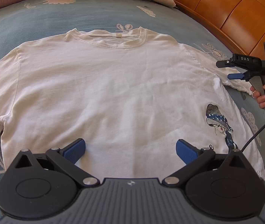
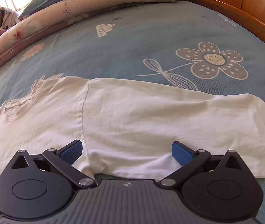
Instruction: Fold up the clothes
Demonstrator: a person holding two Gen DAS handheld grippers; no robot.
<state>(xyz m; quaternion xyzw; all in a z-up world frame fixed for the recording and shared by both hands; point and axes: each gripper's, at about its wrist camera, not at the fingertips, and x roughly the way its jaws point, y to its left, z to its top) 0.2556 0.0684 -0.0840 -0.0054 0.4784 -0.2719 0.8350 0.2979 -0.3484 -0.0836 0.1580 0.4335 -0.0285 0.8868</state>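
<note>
On the bed (image 1: 95, 15), both wide-open tools (image 1: 130, 151) (image 2: 126, 153) hover over the T-shirt (image 1: 104, 93).

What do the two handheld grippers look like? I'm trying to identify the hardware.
Both are black, with ribbed grey bodies and textured blue finger pads. The right gripper has a pistol-style grey handle, white "DAS" lettering and a trailing black cable. No sleeve is visible.

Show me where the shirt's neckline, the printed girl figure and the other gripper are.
neckline (image 1: 113, 43), left wrist view, front collar band.
printed girl figure (image 1: 217, 119), left wrist view, her dotted hat.
right gripper (image 1: 228, 70), left wrist view, between its open fingertips.
</note>
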